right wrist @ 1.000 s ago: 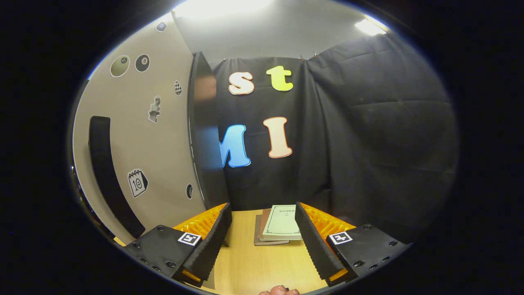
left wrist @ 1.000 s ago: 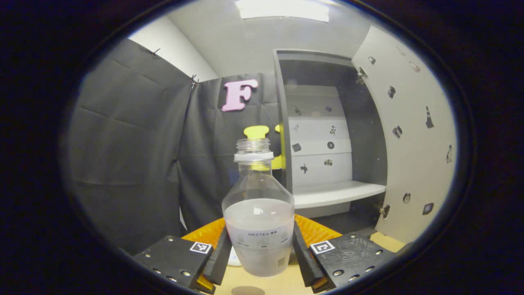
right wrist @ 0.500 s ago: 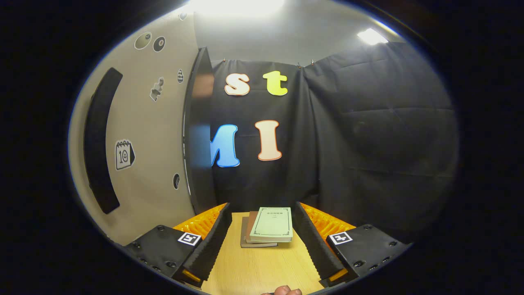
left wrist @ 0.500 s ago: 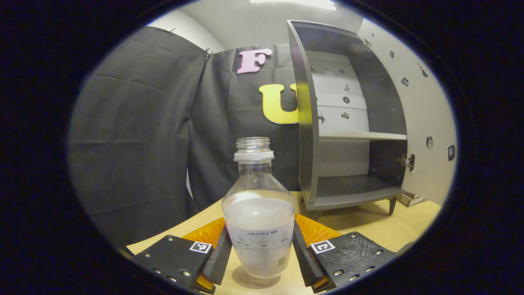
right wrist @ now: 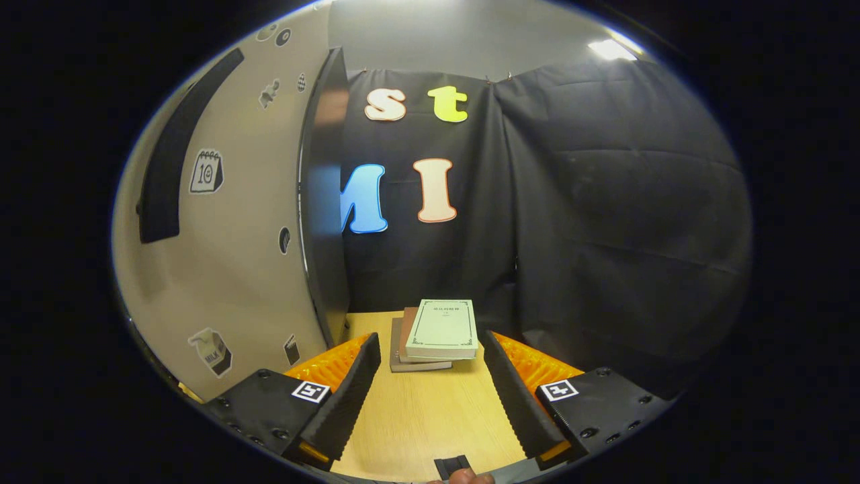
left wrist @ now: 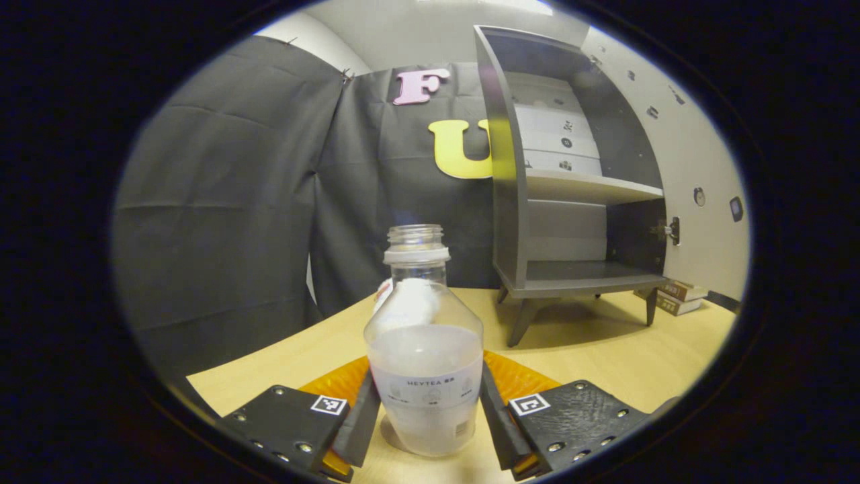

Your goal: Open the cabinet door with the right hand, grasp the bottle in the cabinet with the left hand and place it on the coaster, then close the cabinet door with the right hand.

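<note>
Plastic bottle (left wrist: pixel 424 376) in your clamped left gripper (left wrist: pixel 424 420) may tip if released off the coaster (left wrist: pixel 393 433); right gripper (right wrist: pixel 430 390) gapes empty.

The clear plastic bottle (left wrist: pixel 424 356) carries a pale label printed "HEYTEA". A calendar sticker (right wrist: pixel 205 171) on the beige cabinet door (right wrist: pixel 235 269) shows "10".

It was a staged recording booth, not a home: black cloth walls (left wrist: pixel 222 202) enclosed a wooden surface (left wrist: pixel 605 356) bearing a small sticker-covered cabinet (left wrist: pixel 571 181) and stacked books (right wrist: pixel 437 333).
</note>
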`<state>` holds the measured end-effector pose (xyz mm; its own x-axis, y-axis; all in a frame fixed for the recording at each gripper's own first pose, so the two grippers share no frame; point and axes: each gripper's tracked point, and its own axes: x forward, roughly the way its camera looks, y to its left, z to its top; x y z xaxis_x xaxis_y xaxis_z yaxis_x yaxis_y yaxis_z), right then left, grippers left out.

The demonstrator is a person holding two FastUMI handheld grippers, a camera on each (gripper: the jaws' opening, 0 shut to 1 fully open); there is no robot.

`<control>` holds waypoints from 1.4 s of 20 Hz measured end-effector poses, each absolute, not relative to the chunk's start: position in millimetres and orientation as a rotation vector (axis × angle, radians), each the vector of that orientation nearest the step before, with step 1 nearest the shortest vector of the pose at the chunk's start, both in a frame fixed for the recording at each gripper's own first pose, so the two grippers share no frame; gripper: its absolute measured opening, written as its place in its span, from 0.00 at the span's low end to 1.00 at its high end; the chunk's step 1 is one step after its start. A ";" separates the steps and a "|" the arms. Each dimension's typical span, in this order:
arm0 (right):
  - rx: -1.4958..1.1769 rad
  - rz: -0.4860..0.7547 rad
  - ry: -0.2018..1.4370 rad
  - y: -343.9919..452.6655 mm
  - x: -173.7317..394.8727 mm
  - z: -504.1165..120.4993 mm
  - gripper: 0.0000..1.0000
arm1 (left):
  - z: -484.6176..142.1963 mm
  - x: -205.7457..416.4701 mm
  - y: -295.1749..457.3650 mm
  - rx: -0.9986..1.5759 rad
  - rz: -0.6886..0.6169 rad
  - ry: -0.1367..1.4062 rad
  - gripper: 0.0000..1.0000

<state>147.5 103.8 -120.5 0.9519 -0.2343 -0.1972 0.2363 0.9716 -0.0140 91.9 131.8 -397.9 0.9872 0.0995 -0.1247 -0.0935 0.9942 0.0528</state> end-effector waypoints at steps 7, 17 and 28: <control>0.002 -0.301 0.219 87.8 134.5 -123.0 0.98 | -419.3 118.8 137.4 0.068 0.123 0.124 0.72; 0.012 -0.274 0.242 93.7 137.9 -128.4 0.93 | -409.1 112.1 138.2 0.114 0.166 0.134 0.75; 0.008 -0.214 0.180 89.9 142.4 -92.5 0.98 | -262.7 77.4 122.7 0.193 0.202 -0.021 0.82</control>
<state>142.4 89.9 -92.5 0.9612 -0.2101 -0.1790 0.2115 0.9773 -0.0111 77.4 122.7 -262.7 0.9795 0.1974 0.0405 -0.2015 0.9612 0.1885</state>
